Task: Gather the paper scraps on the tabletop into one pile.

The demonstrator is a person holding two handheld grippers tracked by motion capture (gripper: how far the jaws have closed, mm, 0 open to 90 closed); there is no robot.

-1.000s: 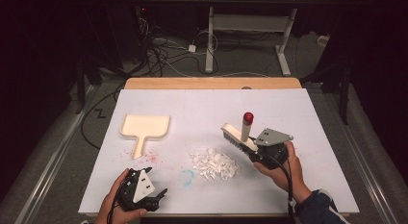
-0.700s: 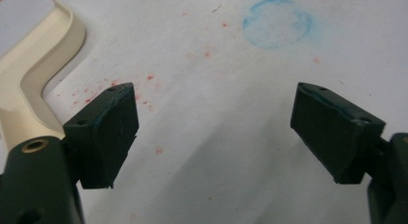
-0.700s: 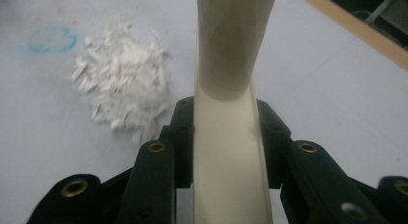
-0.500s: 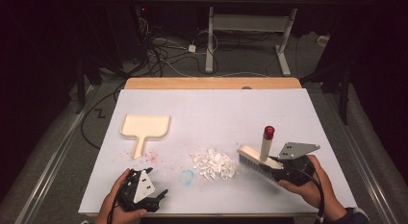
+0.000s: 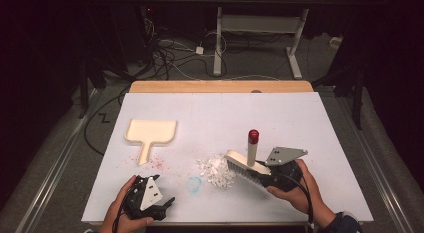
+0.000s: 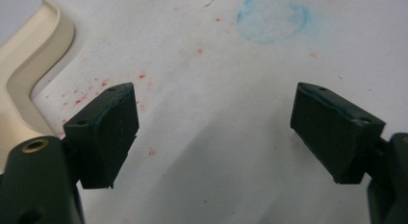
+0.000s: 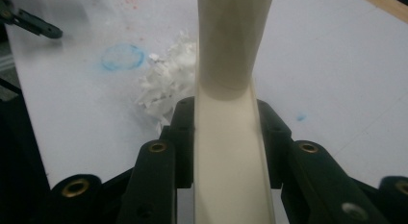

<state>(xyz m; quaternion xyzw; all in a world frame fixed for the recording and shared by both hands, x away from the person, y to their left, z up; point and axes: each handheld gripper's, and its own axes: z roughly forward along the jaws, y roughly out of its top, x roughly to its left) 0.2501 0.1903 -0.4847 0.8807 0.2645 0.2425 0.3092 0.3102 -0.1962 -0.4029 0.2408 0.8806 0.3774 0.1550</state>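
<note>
A cream brush [image 5: 244,164] with a red-tipped handle stands tilted on the white table sheet [image 5: 225,115], its bristles at the right edge of a pile of white shreds [image 5: 215,171]. My right gripper [image 5: 261,173] is shut on the brush's back. In the right gripper view the brush [image 7: 230,113] runs up between the jaws, with the shreds [image 7: 166,84] to its left. A cream dustpan [image 5: 150,131] lies at the left. My left gripper [image 5: 166,203] rests open near the front left edge; the left gripper view has its pads [image 6: 113,130] wide apart over bare sheet beside the dustpan [image 6: 24,75].
A blue ring mark [image 5: 194,183] and red specks [image 5: 159,164] stain the sheet between the dustpan and the shreds. A wooden strip [image 5: 220,86] borders the table's far edge. Cables and desk legs [image 5: 295,53] stand on the dark floor beyond.
My right gripper carried the brush toward the near right, then back left, so the bristles now meet the right side of the shreds. The left gripper has stayed put.
</note>
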